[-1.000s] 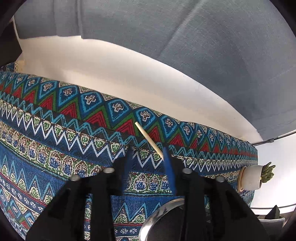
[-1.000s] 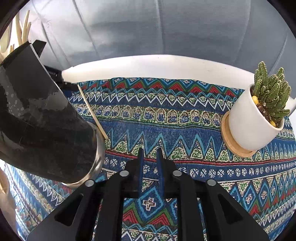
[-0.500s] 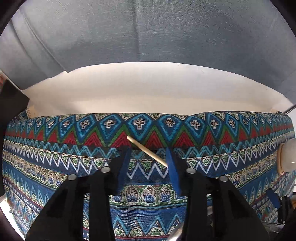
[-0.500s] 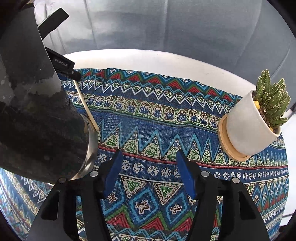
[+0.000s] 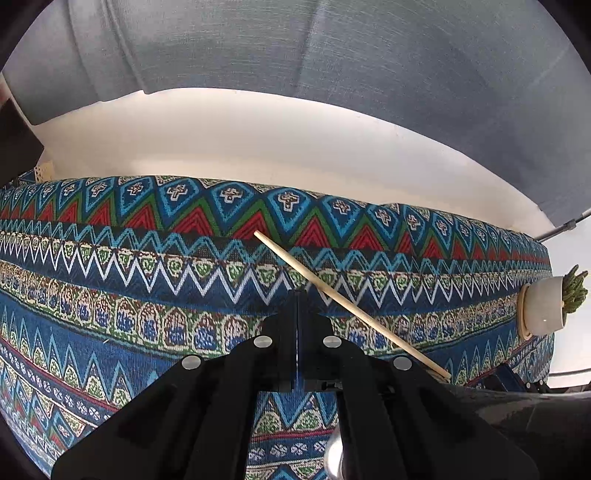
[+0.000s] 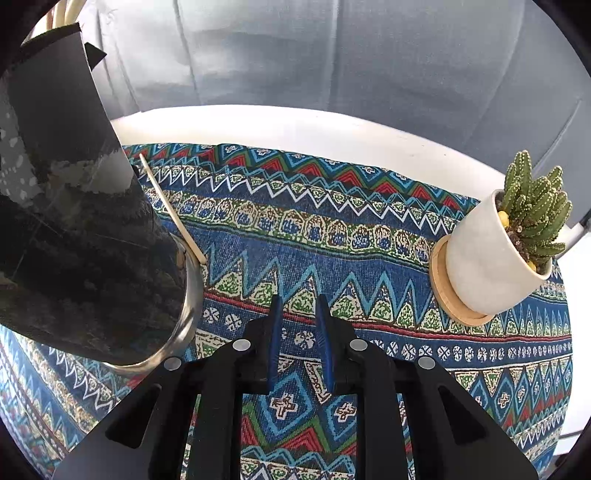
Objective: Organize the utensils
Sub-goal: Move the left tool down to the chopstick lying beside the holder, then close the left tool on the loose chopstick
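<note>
Lone chopstick on the patterned cloth beside the utensil holder

The white round table (image 6: 332, 125) carries a blue, red and green zigzag-patterned cloth (image 6: 332, 258); near the cloth's left edge stands a tall dark marbled utensil holder with a steel base rim (image 6: 74, 240), pale utensil handles (image 6: 66, 14) poking from its top; near the cloth's right edge a white pot of green cactus on a wooden coaster (image 6: 495, 258) stands upright; a thin pale wooden chopstick (image 5: 351, 306) lies flat on the cloth just right of the left gripper (image 5: 297, 295), one end at the holder's base, untouched; that gripper is clenched on nothing, where half a second ago it was spread with the stick between its fingers; the right gripper (image 6: 297, 301), wide apart then, now shows a narrow gap, holding nothing, well clear of the stick.
</note>
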Tool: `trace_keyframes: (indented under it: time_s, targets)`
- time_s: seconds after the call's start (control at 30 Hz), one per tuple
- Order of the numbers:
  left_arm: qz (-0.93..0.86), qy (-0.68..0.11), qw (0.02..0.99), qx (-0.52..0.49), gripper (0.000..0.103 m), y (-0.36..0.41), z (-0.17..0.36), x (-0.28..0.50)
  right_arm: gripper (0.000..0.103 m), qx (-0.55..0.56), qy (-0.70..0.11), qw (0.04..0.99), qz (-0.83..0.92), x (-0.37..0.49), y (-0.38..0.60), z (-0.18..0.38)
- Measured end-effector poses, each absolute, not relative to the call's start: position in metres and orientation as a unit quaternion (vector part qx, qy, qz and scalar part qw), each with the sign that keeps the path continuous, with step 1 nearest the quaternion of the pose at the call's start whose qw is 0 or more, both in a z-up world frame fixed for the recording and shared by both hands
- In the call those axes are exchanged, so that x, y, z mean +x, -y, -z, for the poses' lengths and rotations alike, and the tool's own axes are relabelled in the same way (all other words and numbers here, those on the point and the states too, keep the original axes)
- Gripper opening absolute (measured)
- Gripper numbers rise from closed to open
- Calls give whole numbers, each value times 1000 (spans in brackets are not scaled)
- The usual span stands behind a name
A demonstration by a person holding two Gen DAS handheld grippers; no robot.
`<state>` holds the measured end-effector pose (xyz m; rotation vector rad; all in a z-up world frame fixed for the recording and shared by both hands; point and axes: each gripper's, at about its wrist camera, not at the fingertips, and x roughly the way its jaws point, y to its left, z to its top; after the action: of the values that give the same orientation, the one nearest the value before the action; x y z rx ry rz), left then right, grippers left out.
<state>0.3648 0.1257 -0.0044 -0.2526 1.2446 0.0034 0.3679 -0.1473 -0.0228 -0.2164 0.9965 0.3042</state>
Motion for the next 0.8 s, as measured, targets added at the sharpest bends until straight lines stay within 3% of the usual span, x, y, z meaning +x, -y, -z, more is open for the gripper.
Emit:
trace_keyframes:
  time_s: [0.43, 0.47, 0.53, 0.6, 0.73, 0.8]
  targets:
    - [94, -589, 797, -97, 1, -101, -16, 291, 28, -82, -473, 867, -133, 366, 170, 3]
    - [86, -589, 798, -94, 3, -100, -20, 294, 30, -70, -477, 866, -137, 368, 175, 2]
    - [68, -586, 800, -109, 18, -105, -27, 300, 35, -59, -479, 865, -138, 370, 184, 1]
    - [37, -582, 804, -118, 45, -117, -37, 309, 46, -63, -475, 868, -132, 368, 191, -3]
    - [-9, -585, 802, -122, 60, -127, -45, 338, 55, -67, -478, 866, -130, 368, 197, -3]
    - [-32, -591, 797, -120, 62, -130, -42, 348, 59, -76, -480, 865, -122, 366, 199, 0]
